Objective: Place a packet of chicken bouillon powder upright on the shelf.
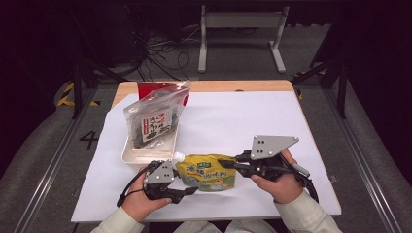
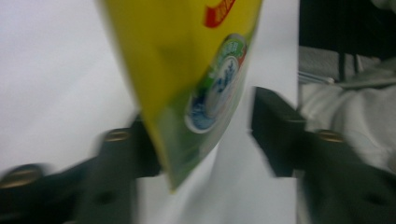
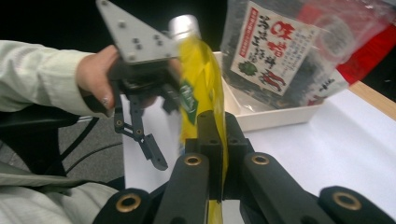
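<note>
Seaweed bag (image 1: pixel 154 119) in white tray (image 1: pixel 130 154)

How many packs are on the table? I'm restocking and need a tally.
2. A yellow spouted pouch near the front edge, clamped by the right gripper; a clear seaweed bag standing in the white tray. More may hide behind it.

Yellow spouted pouch (image 1: pixel 210 178) held above white sheet (image 1: pixel 233 121) near table's front edge. Right gripper (image 1: pixel 227 164) clamps pouch's right edge. Left gripper (image 1: pixel 187 192) at pouch's lower left corner; contact unclear. Behind: white tray (image 1: pixel 130 154) holding clear bag of dark contents (image 1: pixel 154 121).
</note>
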Motion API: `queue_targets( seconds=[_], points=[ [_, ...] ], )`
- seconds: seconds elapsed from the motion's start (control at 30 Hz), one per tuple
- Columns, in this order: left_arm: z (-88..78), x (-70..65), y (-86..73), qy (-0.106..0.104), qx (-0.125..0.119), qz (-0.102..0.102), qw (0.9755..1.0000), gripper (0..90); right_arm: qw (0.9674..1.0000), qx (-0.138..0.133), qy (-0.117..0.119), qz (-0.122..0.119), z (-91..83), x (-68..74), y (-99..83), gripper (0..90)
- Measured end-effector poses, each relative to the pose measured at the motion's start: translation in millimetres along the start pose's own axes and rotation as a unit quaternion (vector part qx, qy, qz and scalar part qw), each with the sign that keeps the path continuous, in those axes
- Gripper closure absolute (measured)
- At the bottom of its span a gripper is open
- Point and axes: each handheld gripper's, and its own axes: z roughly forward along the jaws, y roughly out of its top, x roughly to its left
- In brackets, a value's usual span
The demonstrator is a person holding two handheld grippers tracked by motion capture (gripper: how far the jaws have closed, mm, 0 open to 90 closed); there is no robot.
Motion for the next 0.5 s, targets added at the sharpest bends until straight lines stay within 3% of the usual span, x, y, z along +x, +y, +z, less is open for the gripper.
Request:
queue_targets(
  seconds=[0.03,0.1,0.33,0.5],
  points=[
    [0.3,-1.9,1.7,-0.008,-0.004,0.000,1.0000,64.6,1.0000,-0.002,0.001,0.005,0.3,-2.2,-2.0,89.6],
    [0.2,-6.4,5.9,-0.008,0.011,0.013,0.9998,71.5,0.9999,-0.005,0.002,0.012,1.6,-4.9,-4.9,89.6],
    [-8.2,-8.0,13.0,-0.002,0.013,0.008,0.9999,75.1,0.9997,-0.019,0.001,0.017,-1.7,-4.7,-4.1,88.5],
    [-16.1,-9.3,18.1,0.009,0.023,0.017,0.9995,75.7,0.9995,-0.022,0.000,0.022,-3.3,-6.2,-5.2,78.7]
  ],
)
